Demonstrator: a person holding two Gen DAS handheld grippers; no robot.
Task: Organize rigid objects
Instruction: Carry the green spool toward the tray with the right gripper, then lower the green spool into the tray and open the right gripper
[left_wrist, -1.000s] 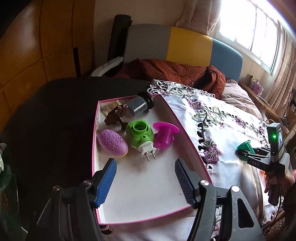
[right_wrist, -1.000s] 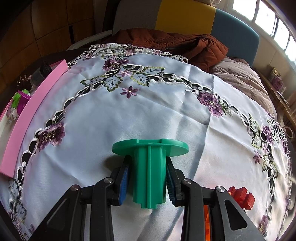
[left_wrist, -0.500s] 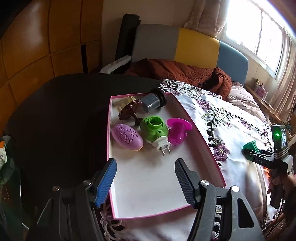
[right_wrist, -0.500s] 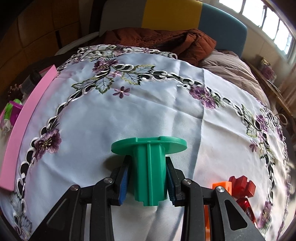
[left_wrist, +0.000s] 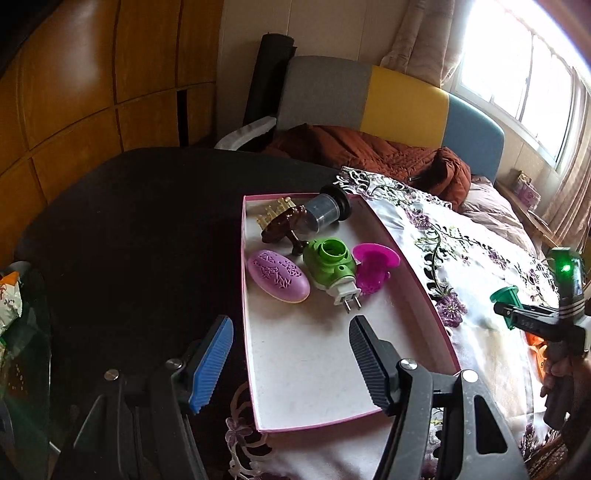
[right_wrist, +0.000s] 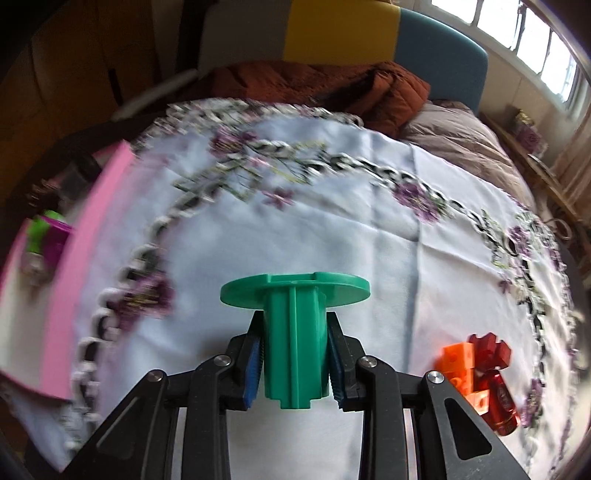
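The green spool (right_wrist: 295, 343) is clamped by its ribbed stem in the right gripper (right_wrist: 295, 363), above the white cloth (right_wrist: 332, 229) and right of the pink tray (left_wrist: 424, 295). The left gripper (left_wrist: 291, 354) is held open, empty, over the tray's near end. Risk judged: the flange could be clipped on the tray wall, or the spool dropped onto the crowded items, if carried in low.

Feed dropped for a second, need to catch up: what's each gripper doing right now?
Left gripper: open, nothing between its fingers, above the pink tray.
Right gripper: shut on the green flanged spool.
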